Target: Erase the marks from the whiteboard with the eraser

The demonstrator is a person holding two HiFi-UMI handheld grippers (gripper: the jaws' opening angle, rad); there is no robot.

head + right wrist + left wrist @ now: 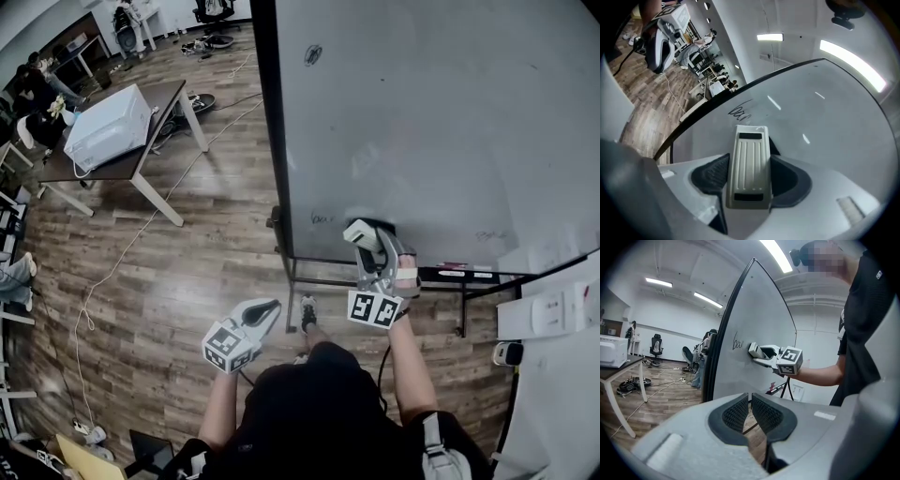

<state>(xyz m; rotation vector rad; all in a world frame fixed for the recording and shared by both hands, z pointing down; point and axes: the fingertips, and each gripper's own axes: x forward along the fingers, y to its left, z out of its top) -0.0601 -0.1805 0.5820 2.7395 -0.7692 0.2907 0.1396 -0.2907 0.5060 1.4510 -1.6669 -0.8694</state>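
Note:
A tall whiteboard [441, 122] stands on a black frame. A small handwritten mark [322, 217] sits near its lower left corner; another scribble [312, 54] is high up. My right gripper [367, 246] is shut on a white ribbed eraser [749, 165], whose far end is against the board just right of the low mark [739, 110]. The eraser [756, 350] also shows against the board in the left gripper view. My left gripper [265, 309] hangs lower left of the board, away from it, its ribbed pads [736, 412] nearly touching with nothing between them.
A marker tray [464, 274] runs under the board at the right. A table [112, 164] with a white appliance [108, 127] stands at the left. Cables [122, 262] trail over the wooden floor. White wall boxes [553, 314] are at the right. People sit far left.

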